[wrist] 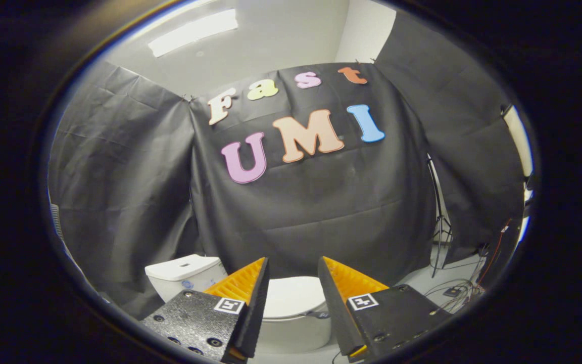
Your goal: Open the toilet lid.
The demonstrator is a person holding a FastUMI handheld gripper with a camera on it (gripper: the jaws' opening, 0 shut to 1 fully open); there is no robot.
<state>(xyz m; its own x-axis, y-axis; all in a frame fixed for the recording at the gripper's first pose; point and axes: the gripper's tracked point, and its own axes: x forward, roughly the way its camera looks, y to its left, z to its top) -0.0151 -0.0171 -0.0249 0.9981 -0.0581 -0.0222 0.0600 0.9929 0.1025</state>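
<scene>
In the gripper view, the claw (293,265) is seen spread wide with nothing held, at the bottom middle of the frame. The toilet lid (291,297), closed flat, is seen between and beyond the fingers, with the tank (185,275) at lower left and cables (460,293) on the floor at lower right.

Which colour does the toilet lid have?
White. The toilet lid shows in the gripper view, beyond the open tongs.

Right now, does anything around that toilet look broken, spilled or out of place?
Nothing stands out. The toilet sits with its lid down, looking intact, below the open gripper. Loose cables sprawl on the floor beside it, untidy but not damaged.
</scene>
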